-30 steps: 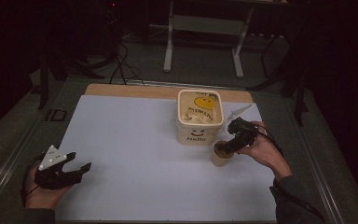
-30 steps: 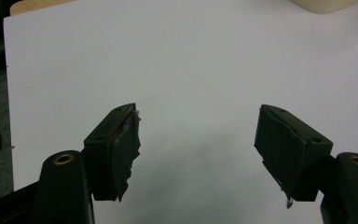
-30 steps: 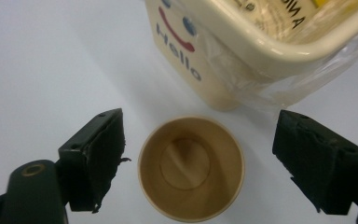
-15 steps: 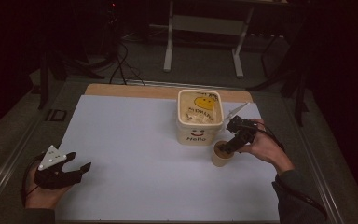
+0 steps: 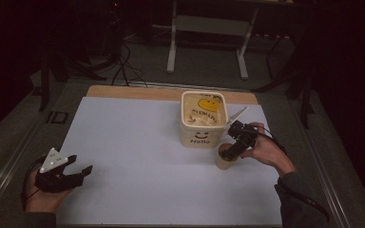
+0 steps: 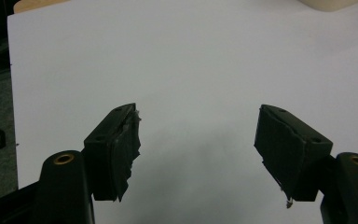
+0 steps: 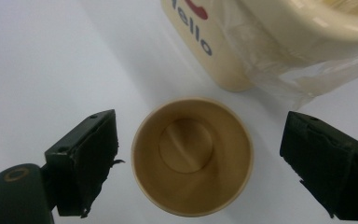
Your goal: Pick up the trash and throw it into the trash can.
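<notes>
Two claws are at work, and only the right one is near anything; the right claw (image 5: 231, 150) hangs over a brown paper cup (image 7: 192, 156) that stands upright on the white sheet (image 5: 138, 142), and its jaws have just been opening, so that they now stand wide on either side of the cup with a clear gap between each pad and the rim; nothing is pressed or held. Seen along that claw, the cup sits between the jaws and looks empty, its bare bottom showing; just beyond the jaws is the cream tub (image 7: 279, 37) lettered "Hello", lined with a thin clear plastic that spills over its edge; cup and tub stand near each other, though whether they touch I cannot quite tell from the dim high view. The left claw (image 6: 200, 140) rests well away at the near left of the sheet, jaws spread, nothing but bare white sheet between them. As a judgement: the cup appears set down and released beside the tub, so the placing looks done; what seems left is for the right claw to draw clear without knocking the light cup over.
</notes>
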Demonstrator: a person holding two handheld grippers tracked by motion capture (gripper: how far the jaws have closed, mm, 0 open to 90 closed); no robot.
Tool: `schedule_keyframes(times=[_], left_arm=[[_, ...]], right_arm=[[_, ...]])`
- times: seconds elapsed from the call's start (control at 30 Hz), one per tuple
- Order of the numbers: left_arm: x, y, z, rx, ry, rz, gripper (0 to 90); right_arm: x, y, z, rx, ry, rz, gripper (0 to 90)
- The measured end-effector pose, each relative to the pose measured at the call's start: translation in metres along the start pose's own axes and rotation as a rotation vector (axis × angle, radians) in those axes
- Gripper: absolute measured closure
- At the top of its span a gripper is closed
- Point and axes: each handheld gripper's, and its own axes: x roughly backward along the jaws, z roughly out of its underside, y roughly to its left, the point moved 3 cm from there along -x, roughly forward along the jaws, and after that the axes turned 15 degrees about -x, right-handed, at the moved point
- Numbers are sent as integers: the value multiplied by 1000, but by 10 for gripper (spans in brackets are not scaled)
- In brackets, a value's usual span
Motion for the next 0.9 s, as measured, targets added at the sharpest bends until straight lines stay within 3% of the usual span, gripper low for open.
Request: schedule_keyframes(times=[0.9], left_arm=[[0, 0, 1, 3, 3, 2, 306]], right_arm=[[-29, -8, 9, -17, 137, 0, 96]])
